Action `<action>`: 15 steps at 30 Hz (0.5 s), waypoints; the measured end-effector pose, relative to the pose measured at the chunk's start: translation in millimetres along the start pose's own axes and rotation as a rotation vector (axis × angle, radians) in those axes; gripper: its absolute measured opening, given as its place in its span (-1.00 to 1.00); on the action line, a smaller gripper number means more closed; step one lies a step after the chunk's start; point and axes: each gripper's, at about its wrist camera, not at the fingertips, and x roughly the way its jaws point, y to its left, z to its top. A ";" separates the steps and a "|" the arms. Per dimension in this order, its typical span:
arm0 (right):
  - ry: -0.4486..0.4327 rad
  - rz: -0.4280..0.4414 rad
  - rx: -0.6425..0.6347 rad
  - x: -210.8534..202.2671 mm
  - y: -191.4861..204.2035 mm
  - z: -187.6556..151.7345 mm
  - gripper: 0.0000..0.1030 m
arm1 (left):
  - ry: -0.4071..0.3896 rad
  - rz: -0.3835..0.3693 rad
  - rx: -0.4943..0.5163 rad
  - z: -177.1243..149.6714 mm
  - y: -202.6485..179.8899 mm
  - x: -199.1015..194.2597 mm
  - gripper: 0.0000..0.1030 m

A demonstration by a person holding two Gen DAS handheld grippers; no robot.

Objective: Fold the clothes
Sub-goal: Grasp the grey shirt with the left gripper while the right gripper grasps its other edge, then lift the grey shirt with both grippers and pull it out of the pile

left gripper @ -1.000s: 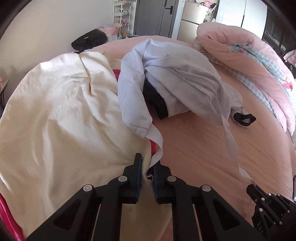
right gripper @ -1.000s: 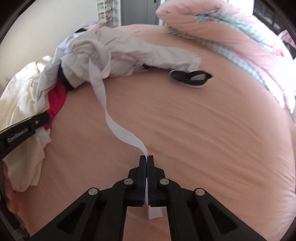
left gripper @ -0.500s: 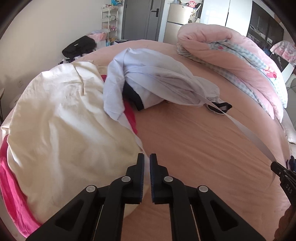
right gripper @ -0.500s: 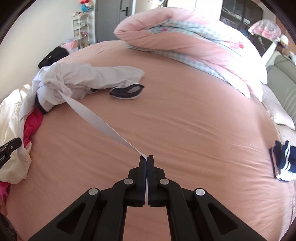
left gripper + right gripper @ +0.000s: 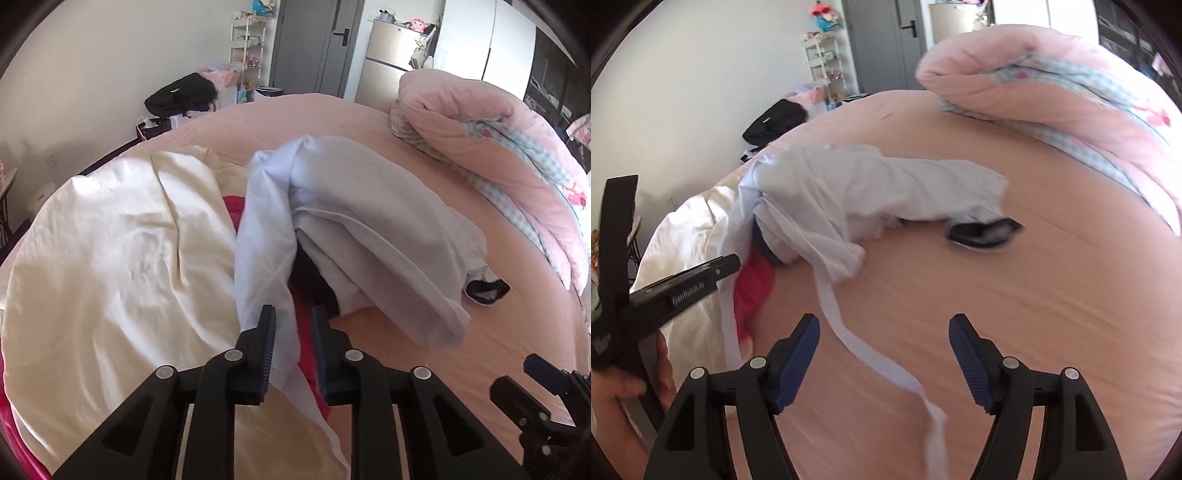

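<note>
A crumpled pale lilac-white garment (image 5: 354,214) lies on the pink bed, also in the right wrist view (image 5: 849,184). One long white strap (image 5: 857,332) trails loose across the sheet between the fingers of my right gripper (image 5: 884,328), which is open and empty. My left gripper (image 5: 293,325) is partly open, its fingers on either side of the garment's other strap (image 5: 284,354), not clamped. A cream garment (image 5: 110,266) lies to the left with a magenta one (image 5: 306,350) under it. A dark item (image 5: 314,277) sits beneath the pale garment.
A rolled pink quilt (image 5: 498,147) lies along the bed's far right side. A black sock (image 5: 982,230) lies beside the garment. The bed sheet (image 5: 1015,314) stretches to the right. A black bag (image 5: 181,92), a shelf and a grey door stand beyond the bed.
My right gripper has opened and let the strap go; it now lies slack on the sheet. My left gripper has opened a little and moved closer to the garment pile.
</note>
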 end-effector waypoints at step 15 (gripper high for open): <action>0.007 -0.099 0.045 73.3 22.9 51.1 -0.86 | -0.042 -0.149 0.028 -3.1 7.1 9.6 -0.85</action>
